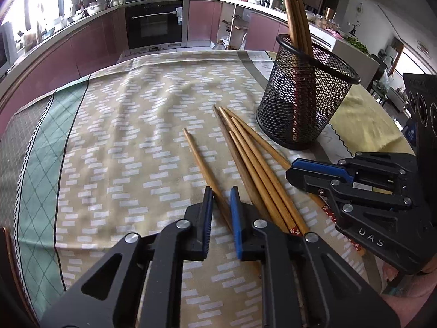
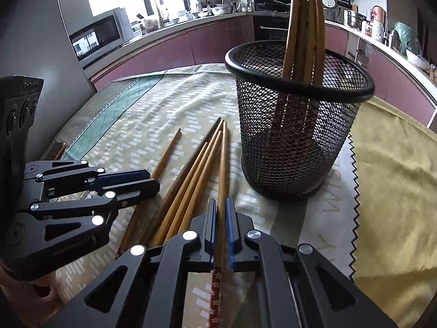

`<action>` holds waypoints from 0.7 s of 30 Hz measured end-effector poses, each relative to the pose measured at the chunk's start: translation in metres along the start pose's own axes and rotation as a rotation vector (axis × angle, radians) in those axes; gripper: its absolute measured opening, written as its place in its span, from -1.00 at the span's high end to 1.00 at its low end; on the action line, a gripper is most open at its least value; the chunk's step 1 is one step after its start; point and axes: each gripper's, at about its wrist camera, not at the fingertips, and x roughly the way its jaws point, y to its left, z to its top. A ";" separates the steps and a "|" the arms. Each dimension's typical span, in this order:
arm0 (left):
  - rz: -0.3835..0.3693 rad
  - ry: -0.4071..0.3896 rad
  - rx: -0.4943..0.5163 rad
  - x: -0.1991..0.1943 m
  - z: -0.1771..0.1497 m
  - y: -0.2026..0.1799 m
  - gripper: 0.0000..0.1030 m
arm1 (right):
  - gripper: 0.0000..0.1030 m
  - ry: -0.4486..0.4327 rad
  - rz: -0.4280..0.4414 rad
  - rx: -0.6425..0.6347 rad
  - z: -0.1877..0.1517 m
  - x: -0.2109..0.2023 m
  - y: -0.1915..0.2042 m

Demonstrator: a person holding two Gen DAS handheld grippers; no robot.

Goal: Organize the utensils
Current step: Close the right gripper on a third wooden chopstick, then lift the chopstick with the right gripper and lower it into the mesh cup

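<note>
**Two grippers, each closed on one chopstick**

The left gripper (image 1: pixel 221 205) has its two blue pads pressed on a single chopstick (image 1: pixel 203 165), the one that lies alone at the left side of the group. The right gripper (image 2: pixel 221 213) is also closed, and it pinches one chopstick (image 2: pixel 223 164) at the right edge of the group, the nearest one to the mesh holder (image 2: pixel 297 136). The decorated red end of this chopstick shows below the pads.

Between these two gripped chopsticks, four more chopsticks (image 2: pixel 191 172) lie on the tablecloth (image 1: pixel 123 125), close together and almost parallel, their thin tips pointing away from the grippers. One of the four is darker than the others. So six chopsticks are on the cloth in total.

The black mesh holder stands upright on the cloth, just beyond the tips and to the right. Inside it some chopsticks (image 2: pixel 303 27) already stand, leaning together; I count about four, but they overlap and I cannot be sure.

Behind the table there are kitchen counters and one built-in oven (image 1: pixel 154 24).
</note>
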 end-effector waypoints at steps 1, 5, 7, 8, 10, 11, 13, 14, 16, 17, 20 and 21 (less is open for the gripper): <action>-0.003 -0.001 -0.005 0.000 0.000 0.001 0.78 | 0.89 -0.001 0.000 0.000 -0.001 -0.001 0.000; -0.012 -0.007 -0.024 -0.004 -0.002 0.003 0.83 | 0.89 -0.013 0.002 -0.005 -0.001 -0.007 0.001; -0.016 -0.013 -0.030 -0.006 -0.003 0.005 0.84 | 0.89 -0.021 0.005 -0.008 -0.001 -0.011 0.002; -0.019 -0.017 -0.031 -0.008 -0.002 0.005 0.85 | 0.89 -0.028 0.007 -0.010 -0.001 -0.013 0.002; -0.024 -0.028 -0.029 -0.014 -0.002 0.005 0.90 | 0.89 -0.037 0.017 -0.011 -0.001 -0.018 0.002; -0.032 -0.034 -0.029 -0.018 -0.002 0.004 0.95 | 0.89 -0.045 0.027 -0.011 -0.001 -0.022 0.002; -0.045 -0.054 -0.019 -0.027 0.000 0.002 0.95 | 0.89 -0.062 0.050 -0.008 -0.001 -0.029 0.002; -0.052 -0.064 -0.013 -0.031 0.001 0.002 0.95 | 0.89 -0.070 0.057 -0.007 -0.001 -0.033 0.002; -0.072 -0.084 -0.003 -0.041 0.003 0.000 0.97 | 0.89 -0.092 0.074 -0.006 -0.001 -0.043 0.001; -0.081 -0.095 0.003 -0.046 0.005 -0.001 0.98 | 0.89 -0.102 0.080 -0.005 0.000 -0.047 0.001; -0.104 -0.121 0.017 -0.059 0.008 -0.004 0.98 | 0.89 -0.134 0.093 0.001 0.001 -0.061 -0.002; -0.104 -0.125 0.025 -0.061 0.008 -0.005 0.98 | 0.89 -0.143 0.095 0.003 0.001 -0.064 -0.003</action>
